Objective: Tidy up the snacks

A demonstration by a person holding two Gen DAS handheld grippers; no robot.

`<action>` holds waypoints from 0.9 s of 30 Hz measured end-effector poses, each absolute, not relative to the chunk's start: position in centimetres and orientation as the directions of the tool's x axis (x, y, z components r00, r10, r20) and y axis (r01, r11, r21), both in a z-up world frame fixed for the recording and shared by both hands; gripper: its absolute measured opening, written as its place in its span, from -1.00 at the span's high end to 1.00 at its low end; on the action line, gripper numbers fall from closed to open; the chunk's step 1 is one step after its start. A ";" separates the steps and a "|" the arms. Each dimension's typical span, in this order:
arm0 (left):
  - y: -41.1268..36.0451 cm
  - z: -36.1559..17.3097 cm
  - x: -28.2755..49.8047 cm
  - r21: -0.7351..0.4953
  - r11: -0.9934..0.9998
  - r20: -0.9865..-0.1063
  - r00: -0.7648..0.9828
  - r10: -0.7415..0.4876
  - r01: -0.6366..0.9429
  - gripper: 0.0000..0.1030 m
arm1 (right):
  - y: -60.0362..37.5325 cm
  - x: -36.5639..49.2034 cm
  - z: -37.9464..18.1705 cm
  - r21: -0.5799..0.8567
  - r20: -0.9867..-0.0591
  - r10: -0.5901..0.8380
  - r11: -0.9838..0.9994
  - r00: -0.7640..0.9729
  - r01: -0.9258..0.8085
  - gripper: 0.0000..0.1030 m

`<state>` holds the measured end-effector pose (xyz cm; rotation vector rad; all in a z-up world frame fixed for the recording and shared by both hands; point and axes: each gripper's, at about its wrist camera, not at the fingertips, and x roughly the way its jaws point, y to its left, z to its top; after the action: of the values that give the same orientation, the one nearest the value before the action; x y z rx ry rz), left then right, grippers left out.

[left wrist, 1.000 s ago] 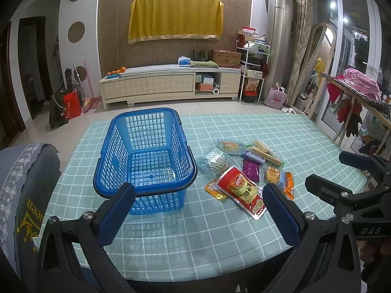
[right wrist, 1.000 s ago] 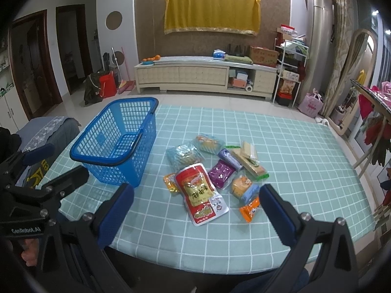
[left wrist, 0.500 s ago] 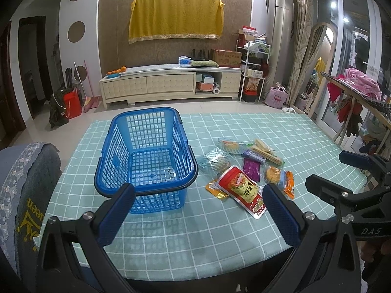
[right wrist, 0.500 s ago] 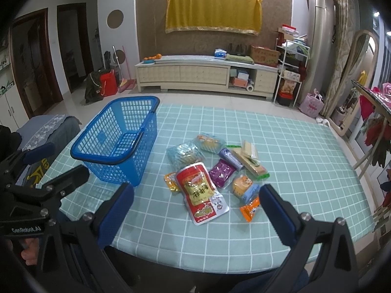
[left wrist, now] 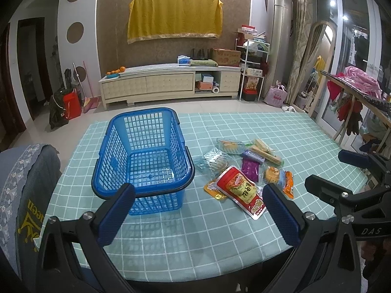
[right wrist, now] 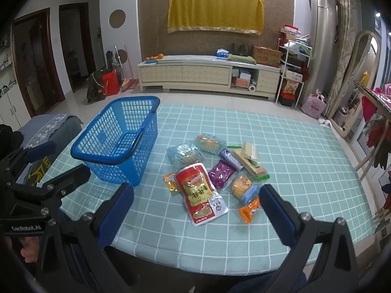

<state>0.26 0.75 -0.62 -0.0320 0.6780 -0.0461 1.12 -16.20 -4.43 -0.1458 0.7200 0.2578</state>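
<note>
An empty blue plastic basket (left wrist: 143,155) stands on the teal checked tablecloth (left wrist: 171,232), left of a pile of several snack packets. The pile holds a large red packet (left wrist: 240,191), a purple packet (left wrist: 250,167), orange packets (left wrist: 278,178) and wafers (left wrist: 265,150). My left gripper (left wrist: 199,213) is open and empty, near the table's front edge in front of the basket. My right gripper (right wrist: 196,213) is open and empty, just short of the red packet (right wrist: 198,190). The basket (right wrist: 122,139) shows left in the right wrist view.
A padded chair back (left wrist: 22,195) stands at the table's left front corner. The other gripper (left wrist: 347,195) shows at the right of the left wrist view. A TV cabinet (left wrist: 171,85) lines the far wall. A clothes rack (left wrist: 354,97) stands at the right.
Both grippers have moved slightly forward toward the table. Nothing has been taken hold of or let go.
</note>
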 end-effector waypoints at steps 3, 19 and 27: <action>0.1 -1.0 1.0 -0.043 0.998 -0.643 0.764 -0.059 0.040 -1.00 | -16.8 1.7 -4.6 -0.051 -0.676 0.179 0.957 0.715 -0.287 -1.00; -7.1 -4.1 7.5 -0.030 0.998 -0.763 0.644 -0.056 0.052 -1.00 | -23.2 6.5 -7.0 -0.062 -0.720 0.166 0.952 0.674 -0.300 -1.00; -9.8 -8.1 11.1 -0.037 0.999 -0.849 0.528 -0.021 -0.020 -1.00 | -26.3 10.0 -10.3 -0.049 -0.775 0.140 0.959 0.616 -0.280 -1.00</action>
<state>11.12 -9.79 -8.15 -0.0437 1.0144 -0.0008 10.01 -26.29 -10.32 -0.1716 0.8755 0.2431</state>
